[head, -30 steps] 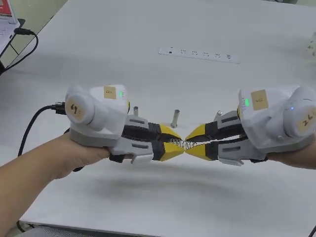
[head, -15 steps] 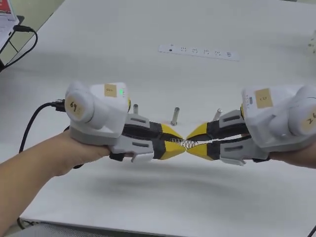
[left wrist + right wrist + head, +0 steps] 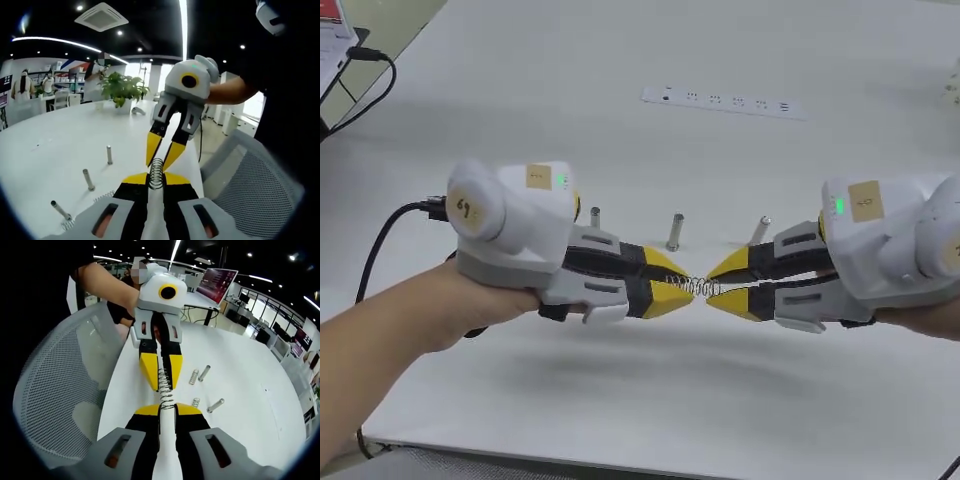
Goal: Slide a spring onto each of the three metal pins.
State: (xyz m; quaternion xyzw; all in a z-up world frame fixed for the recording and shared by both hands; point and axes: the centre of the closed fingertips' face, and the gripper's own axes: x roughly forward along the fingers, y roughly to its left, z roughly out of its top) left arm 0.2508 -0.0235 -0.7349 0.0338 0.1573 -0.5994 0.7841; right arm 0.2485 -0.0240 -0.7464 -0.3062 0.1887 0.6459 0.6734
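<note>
Change: the left gripper (image 3: 682,287) and right gripper (image 3: 712,289) have drawn a little apart since a second ago. More coil now shows between their tips.

The counter (image 3: 620,70) is white, and the work is held in the air above its near side. The left gripper has its jaws closed down on one end of the coil. The right gripper has its jaws narrowly parted, tips nipping the other end. Three pins (image 3: 674,232) stand in a row behind and look bare. The spring (image 3: 697,289) is strung level between the two tips.

Step, as I read it: readying the first spring. Next, one gripper releases while the other lines the bore over a pin and lowers it.
</note>
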